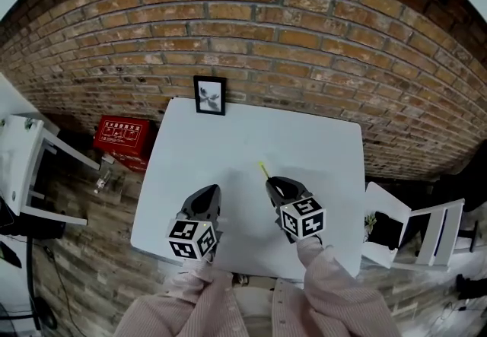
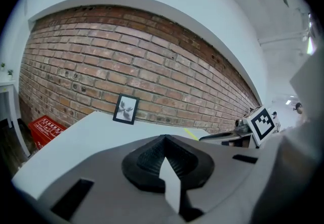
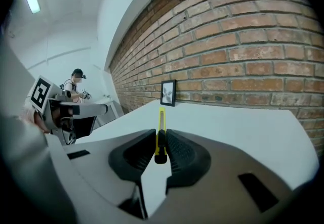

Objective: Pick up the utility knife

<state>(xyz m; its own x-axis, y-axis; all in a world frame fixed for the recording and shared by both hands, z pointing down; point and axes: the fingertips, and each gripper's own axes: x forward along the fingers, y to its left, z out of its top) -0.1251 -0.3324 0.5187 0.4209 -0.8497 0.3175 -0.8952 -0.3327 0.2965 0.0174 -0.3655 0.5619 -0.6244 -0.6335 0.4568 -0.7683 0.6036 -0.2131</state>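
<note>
My right tongs (image 3: 161,139) are clenched on the utility knife (image 3: 161,126). The ribbed pads press on both sides of its yellow body near the dark rear end, and the rest of it sticks out ahead of the pads, aimed nearly straight at the picture frame (image 1: 210,95). In the head view, the knife's yellow tip shows just beyond the right tongs, on the near side of the frame and a little to its right, over the white table (image 1: 228,138).

My left tongs (image 2: 164,139) are closed tip to tip with nothing between them. They sit well short of the frame, almost directly in front of it and level with the right tongs.

The frame stands at the table's far edge against the brick wall (image 1: 304,31). A red box (image 1: 120,135) lies to the frame's left, down on the floor beside the table.
</note>
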